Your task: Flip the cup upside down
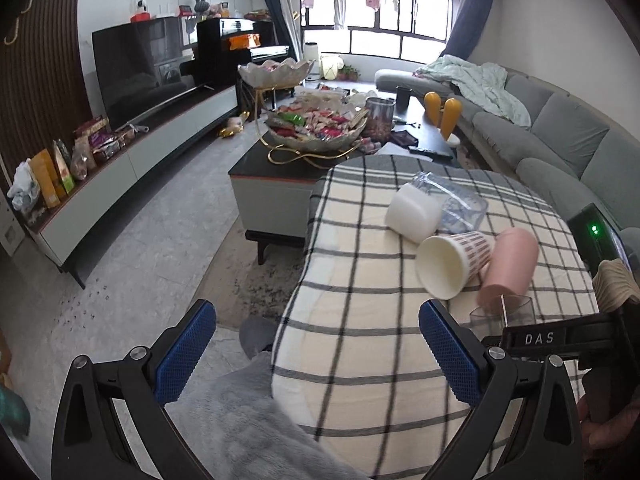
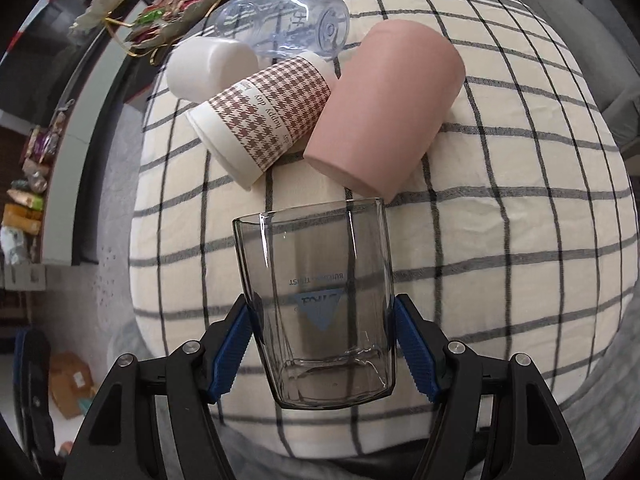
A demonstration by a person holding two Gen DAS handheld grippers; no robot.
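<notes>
My right gripper is shut on a clear grey glass cup, held above the checked cloth with its mouth pointing away from me. The same cup shows in the left wrist view at the right, in front of the right gripper's body. My left gripper is open and empty over the near left edge of the cloth. Lying on their sides on the cloth are a pink cup, a houndstooth paper cup, a white cup and a clear plastic cup.
A dark coffee table with a bowl of sweets stands beyond the cloth. A grey sofa runs along the right. A TV cabinet lines the left wall. A grey fleece lies under my left gripper.
</notes>
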